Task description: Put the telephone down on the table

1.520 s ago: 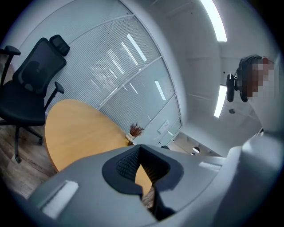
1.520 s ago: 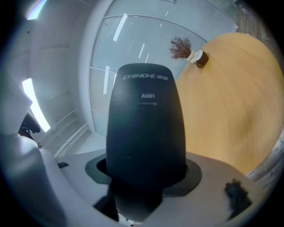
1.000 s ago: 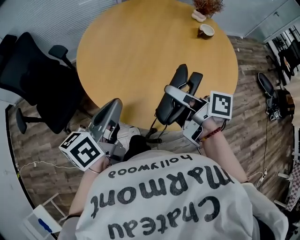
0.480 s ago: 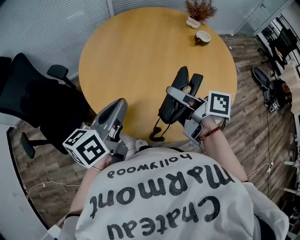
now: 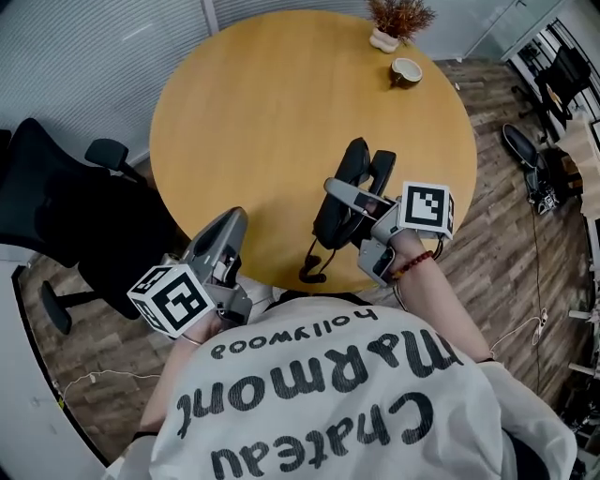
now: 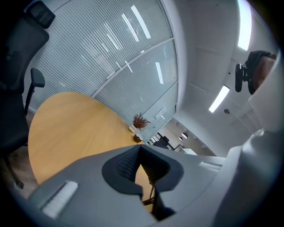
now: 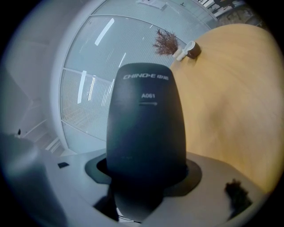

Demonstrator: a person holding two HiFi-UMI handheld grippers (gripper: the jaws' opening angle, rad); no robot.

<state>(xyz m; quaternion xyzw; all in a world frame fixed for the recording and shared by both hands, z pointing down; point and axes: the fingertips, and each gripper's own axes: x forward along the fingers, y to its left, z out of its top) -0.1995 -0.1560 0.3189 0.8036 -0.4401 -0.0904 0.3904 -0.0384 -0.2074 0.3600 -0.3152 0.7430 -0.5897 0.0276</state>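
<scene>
The right gripper (image 5: 352, 195) is clamped on the black telephone (image 5: 335, 223), holding it over the near right part of the round wooden table (image 5: 272, 112), with its cord (image 5: 314, 267) hanging past the near edge. The left gripper (image 5: 230, 230) sits at the near left edge, jaws together and empty. A cup (image 5: 406, 69) and potted plant (image 5: 398, 17) stand far right

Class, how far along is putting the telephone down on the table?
Done: the telephone is picked up and sits over the table's near edge. In hand: the right gripper clamps it. To do: lower it onto the wood and release. The left gripper is shut, empty.
</scene>
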